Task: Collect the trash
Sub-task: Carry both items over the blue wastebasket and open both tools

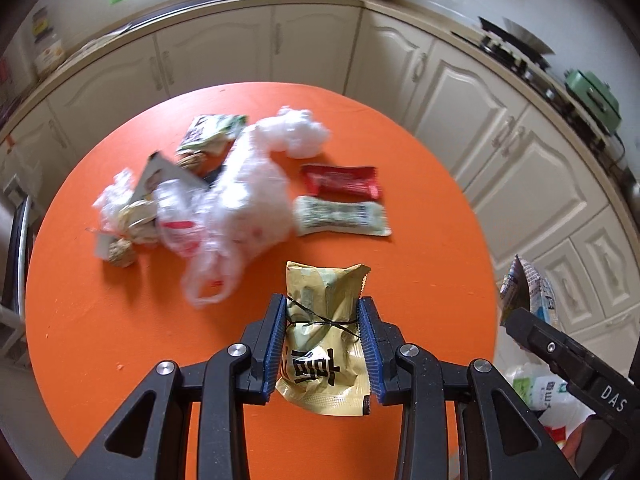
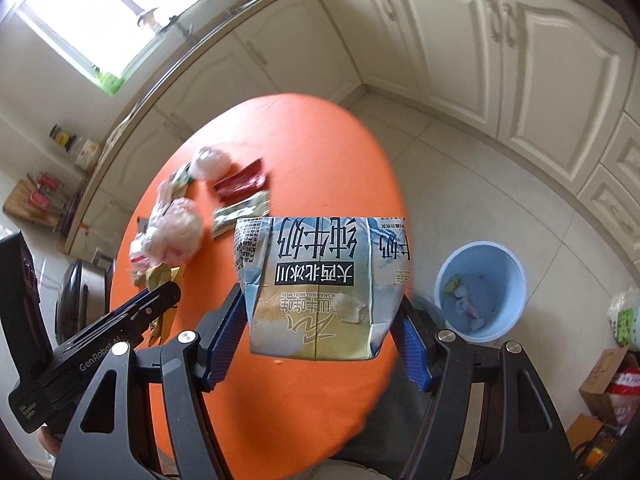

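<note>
My left gripper is shut on a crumpled gold snack wrapper, held above the round orange table. My right gripper is shut on a flattened blue and white milk carton, held over the table's right edge. That carton also shows at the right of the left wrist view, and the gold wrapper at the left of the right wrist view. On the floor to the right stands a light blue bin with a few scraps inside.
Left on the table lie a red wrapper, a pale green wrapper, a white plastic bag, white fluff, a green packet and nut shells. Cream cabinets ring the room. Boxes stand on the floor at right.
</note>
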